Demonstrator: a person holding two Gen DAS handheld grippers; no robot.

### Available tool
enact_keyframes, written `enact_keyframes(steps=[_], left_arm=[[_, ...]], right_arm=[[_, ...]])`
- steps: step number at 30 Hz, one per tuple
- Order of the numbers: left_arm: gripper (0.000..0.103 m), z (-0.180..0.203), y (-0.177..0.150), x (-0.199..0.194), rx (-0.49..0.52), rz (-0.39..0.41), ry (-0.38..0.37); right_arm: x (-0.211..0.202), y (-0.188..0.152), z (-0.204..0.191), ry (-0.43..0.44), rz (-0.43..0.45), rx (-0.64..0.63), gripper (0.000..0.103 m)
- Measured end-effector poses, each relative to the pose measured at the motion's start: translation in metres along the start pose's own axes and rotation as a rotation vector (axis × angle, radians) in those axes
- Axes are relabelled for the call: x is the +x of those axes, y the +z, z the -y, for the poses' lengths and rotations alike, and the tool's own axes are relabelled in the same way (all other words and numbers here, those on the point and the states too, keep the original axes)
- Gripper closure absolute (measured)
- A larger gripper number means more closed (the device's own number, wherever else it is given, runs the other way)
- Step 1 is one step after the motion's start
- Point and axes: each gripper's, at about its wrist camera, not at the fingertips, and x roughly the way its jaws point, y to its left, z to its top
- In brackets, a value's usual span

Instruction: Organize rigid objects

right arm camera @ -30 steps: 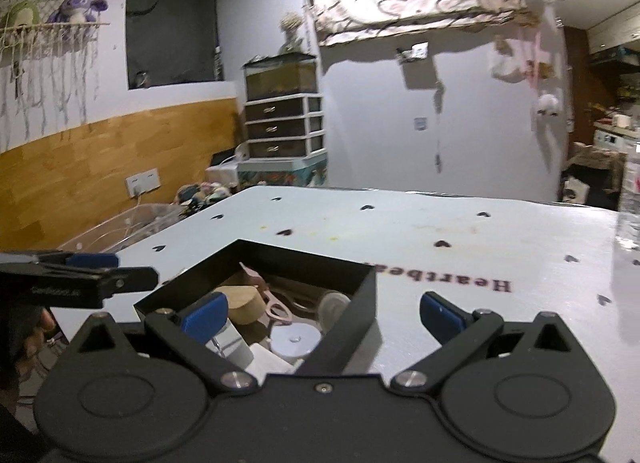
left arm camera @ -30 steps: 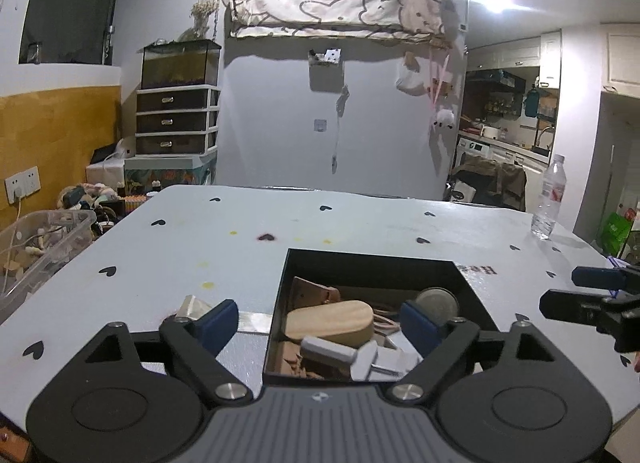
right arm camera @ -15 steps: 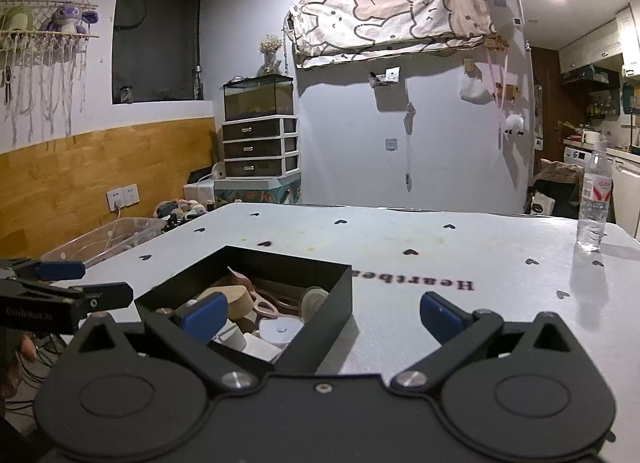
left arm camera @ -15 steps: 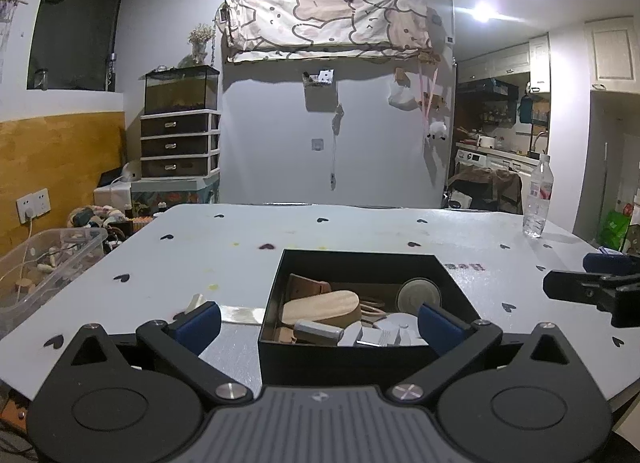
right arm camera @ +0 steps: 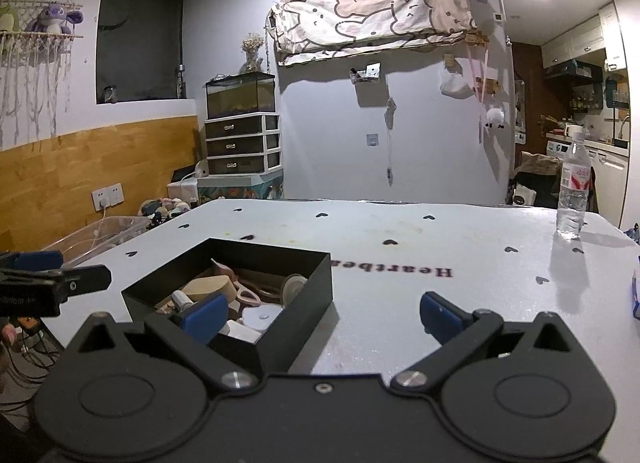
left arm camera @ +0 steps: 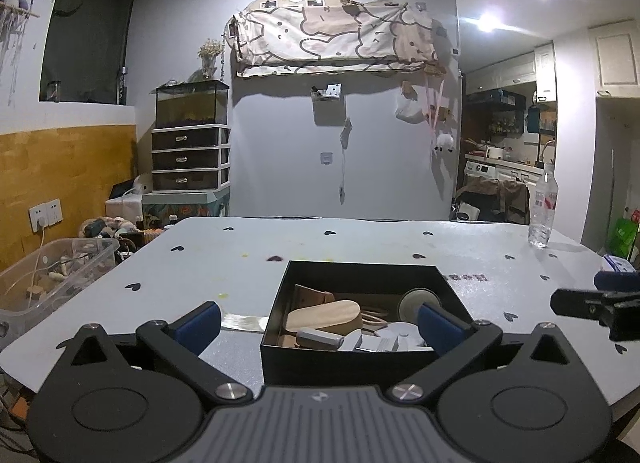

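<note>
- Box [left arm camera: 360, 359], black and open-topped, sits on my white heart-dotted table [left arm camera: 360, 239], full of small rigid things: a wooden oval piece [left arm camera: 324, 313], a round tin [left arm camera: 416, 301], white bits.
- My left gripper [left arm camera: 319, 321] is spread wide and holds nothing; the box lies straight ahead of it, its near wall between my two blue pads [left arm camera: 199, 321].
- My right gripper [right arm camera: 320, 313] is likewise wide apart and empty; the box's right corner lies between its fingers, the left pad over the contents.
- Water bottle [right arm camera: 573, 187] stands well apart, at the far right edge.
- Clear plastic bin [left arm camera: 48, 279] sits off the table's left side.
</note>
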Motion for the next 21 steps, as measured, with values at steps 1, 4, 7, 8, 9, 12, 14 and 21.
enact_keyframes(steps=[1, 4, 7, 8, 9, 12, 14, 21], left_arm=[[0.000, 0.0002, -0.0003, -0.0002, 0.002, -0.001, 0.001], [0.000, 0.0006, -0.0005, -0.0003, 0.001, 0.000, 0.001], [0.000, 0.0006, -0.0005, -0.0003, 0.002, -0.001, 0.001], [0.000, 0.0004, -0.0004, -0.0002, 0.001, -0.001, 0.000], [0.000, 0.0005, -0.0004, -0.0002, 0.001, -0.001, 0.000], [0.000, 0.0012, -0.0004, -0.0006, 0.001, -0.002, 0.001], [0.000, 0.0006, -0.0002, -0.0002, 0.001, -0.001, 0.000], [0.000, 0.0015, -0.0018, -0.0006, 0.002, -0.005, 0.001]], right_arm=[[-0.0005, 0.0002, 0.0004, -0.001, 0.002, 0.001, 0.000], [-0.0004, 0.0010, 0.0026, -0.003, 0.004, 0.003, 0.000], [-0.0005, 0.0006, 0.0026, -0.003, 0.004, 0.003, 0.000], [-0.0005, 0.0006, 0.0027, -0.002, 0.005, 0.003, 0.000], [-0.0004, 0.0006, 0.0027, -0.002, 0.005, 0.003, 0.000], [-0.0004, 0.0005, 0.0028, -0.002, 0.004, 0.003, 0.000], [-0.0005, 0.0005, 0.0024, -0.003, 0.004, 0.003, 0.000], [-0.0006, 0.0007, 0.0026, -0.004, 0.004, 0.004, 0.000]])
